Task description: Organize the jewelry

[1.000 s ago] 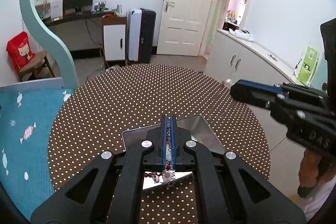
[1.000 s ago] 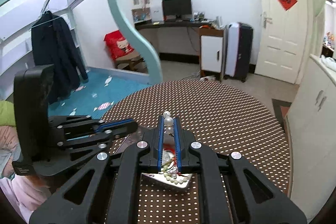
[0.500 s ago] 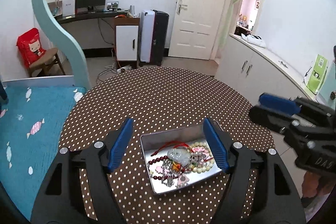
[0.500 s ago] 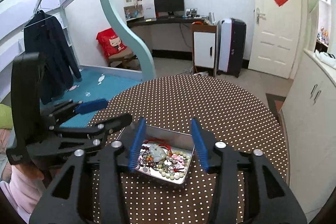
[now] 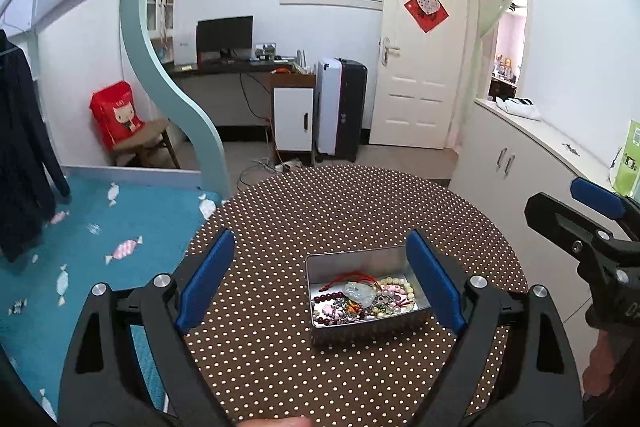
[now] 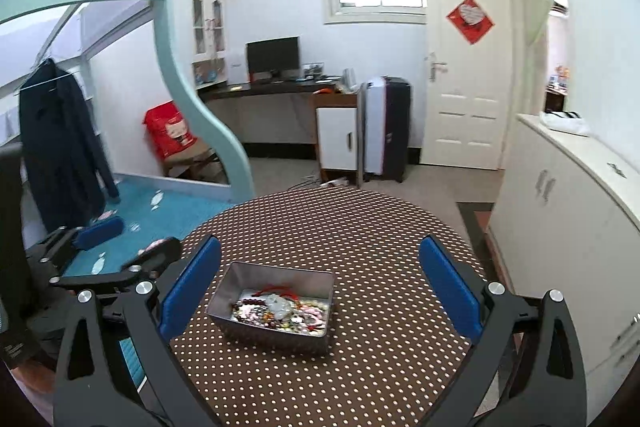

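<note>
the metal tin (image 5: pixel 362 259) sits on the polka-dot round table (image 5: pixel 340 203), toward its near side, and all the jewelry (image 5: pixel 362 297) visible lies heaped on its floor: a pale jade-like pendant (image 5: pixel 358 291) on a red cord, dark red beads, cream beads, small pink pieces, tangled together. nothing of it shows on the cloth outside the tin.

the tin's long axis runs roughly crosswise to both grippers, a little skewed. in the left wrist view it lies ahead and below, off to the right of centre, with its right end close by the right-hand blue pad (image 5: pixel 434 287) as seen. in the right wrist view the tin (image 6: pixel 276 275) lies ahead and to the left of centre, near the left-hand pad (image 6: pixel 192 291). so it sits between the two hands, and neither looks clearly nearer.

the left gripper (image 5: pixel 320 283) has just been opening, and its jaws stand wide apart with nothing between them; the tin shows in the gap only because it is below. the right gripper (image 6: pixel 320 287) has likewise just spread to its widest and holds nothing.

the heap looks tangled, so lifting one piece would likely drag others along; i judge any next reach must come downward and inward toward the tin. the sorting may well be finished.
</note>
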The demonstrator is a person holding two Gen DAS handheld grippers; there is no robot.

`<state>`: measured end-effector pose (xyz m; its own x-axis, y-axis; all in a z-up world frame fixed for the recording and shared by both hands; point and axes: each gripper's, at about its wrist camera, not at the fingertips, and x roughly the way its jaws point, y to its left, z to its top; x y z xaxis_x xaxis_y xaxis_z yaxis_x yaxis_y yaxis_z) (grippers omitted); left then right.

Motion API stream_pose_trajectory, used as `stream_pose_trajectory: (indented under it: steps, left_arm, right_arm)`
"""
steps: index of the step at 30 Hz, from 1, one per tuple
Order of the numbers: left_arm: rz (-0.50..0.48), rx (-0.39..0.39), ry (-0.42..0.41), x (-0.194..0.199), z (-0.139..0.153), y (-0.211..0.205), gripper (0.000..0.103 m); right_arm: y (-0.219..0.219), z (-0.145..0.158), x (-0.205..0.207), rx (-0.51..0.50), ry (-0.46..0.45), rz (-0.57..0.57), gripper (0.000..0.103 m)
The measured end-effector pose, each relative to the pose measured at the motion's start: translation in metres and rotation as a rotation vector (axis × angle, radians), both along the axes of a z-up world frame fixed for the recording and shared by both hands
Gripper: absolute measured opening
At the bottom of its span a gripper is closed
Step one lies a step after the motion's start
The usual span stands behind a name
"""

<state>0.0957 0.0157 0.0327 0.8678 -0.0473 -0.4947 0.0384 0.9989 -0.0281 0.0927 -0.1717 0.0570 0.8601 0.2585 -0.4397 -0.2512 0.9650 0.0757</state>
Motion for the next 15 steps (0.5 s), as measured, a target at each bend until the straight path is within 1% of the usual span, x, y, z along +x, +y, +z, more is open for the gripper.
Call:
stream_pose_trajectory:
  steps: [7, 15]
  left_arm:
    - [-0.022, 0.028, -0.045, -0.02, 0.013, -0.006, 0.088]
    - [-0.046, 0.04, -0.056, -0.028, 0.018, -0.015, 0.089]
  right_arm:
    - [-0.005, 0.001, -0.014, -0.014, -0.02, -0.047, 0.096]
    - [-0.007, 0.002, -0.023, -0.029, -0.039, -0.076, 0.096]
